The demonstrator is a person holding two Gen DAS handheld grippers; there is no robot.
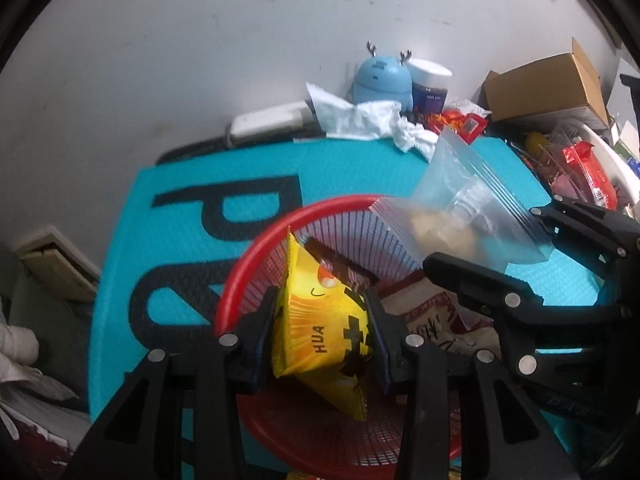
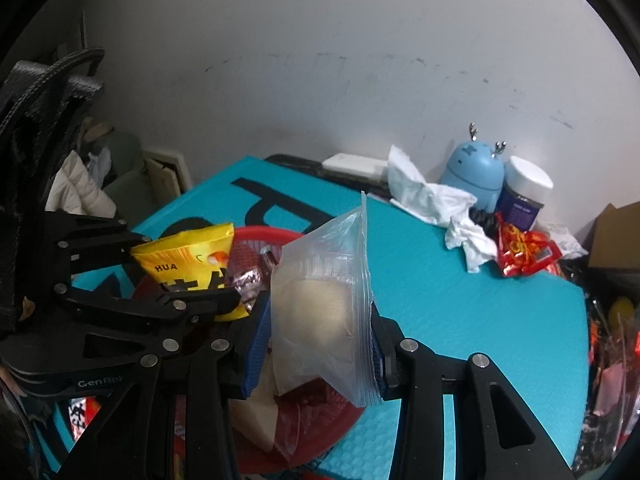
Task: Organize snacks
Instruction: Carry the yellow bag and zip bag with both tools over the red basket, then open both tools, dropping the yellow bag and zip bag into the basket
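Left gripper (image 1: 322, 336) clamped on a yellow snack packet (image 1: 320, 320) above a red basket (image 1: 240, 276). Right gripper (image 2: 320, 344) clamped on a clear zip bag (image 2: 320, 288) over the basket's right side. Blue mat (image 2: 460, 300) underneath; crumpled tissues (image 2: 432, 200) by the wall.

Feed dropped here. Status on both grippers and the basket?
Left gripper shut on yellow snack packet. Right gripper shut on clear zip bag. Both over red basket, already crowded.

A basket (image 1: 256, 252) is sitting on the mat (image 1: 168, 264), with wrapped snacks (image 1: 432, 320) lying in it. Behind the mat, crumpled tissues (image 1: 360, 120), a jar (image 1: 430, 92) and a cardboard box (image 1: 548, 84) are standing along the wall.
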